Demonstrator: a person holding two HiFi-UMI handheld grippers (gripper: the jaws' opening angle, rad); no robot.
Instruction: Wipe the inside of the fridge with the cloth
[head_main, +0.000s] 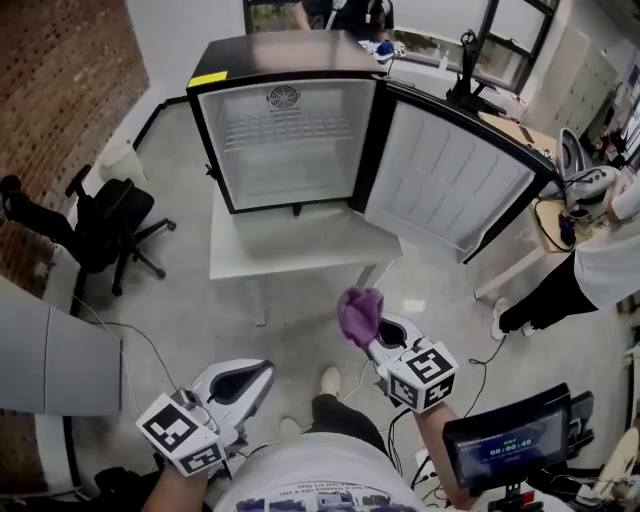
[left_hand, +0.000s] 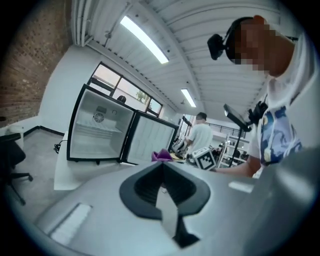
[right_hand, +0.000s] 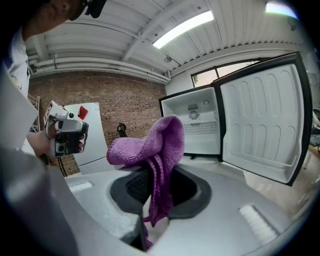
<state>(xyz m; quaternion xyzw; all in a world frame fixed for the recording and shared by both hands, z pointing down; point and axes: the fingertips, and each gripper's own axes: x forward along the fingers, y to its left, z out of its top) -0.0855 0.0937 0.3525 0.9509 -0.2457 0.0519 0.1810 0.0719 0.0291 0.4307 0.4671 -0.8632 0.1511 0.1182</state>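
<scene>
Pinching the cloth (head_main: 360, 314), the right gripper (head_main: 374, 338) hung short of the open fridge (head_main: 285, 150); the left gripper (head_main: 257, 371) was closed and empty; wiping looked unstarted.

- The fridge (head_main: 285, 140) stands open at 12 o'clock on a low white table (head_main: 300, 262), and nothing stands in front of its opening.
- Inside, a wire shelf (head_main: 285, 130) crosses the upper part, and the larger space below it is bare.
- The door (head_main: 450, 180) swings out toward 2 o'clock and walls off the right side of the approach.
- Bare floor (head_main: 300, 330) lies between the table's front edge and the right gripper (head_main: 372, 342), which is clamped on the purple cloth (head_main: 360, 315).
- An office chair (head_main: 110, 225) sits at 10 o'clock, well to the left of that path.
- A person (head_main: 590, 270) stands at 3 o'clock, beyond the door.
- Cables (head_main: 140, 345) trail over the floor at 8 o'clock, beside a grey cabinet (head_main: 50, 360).
</scene>
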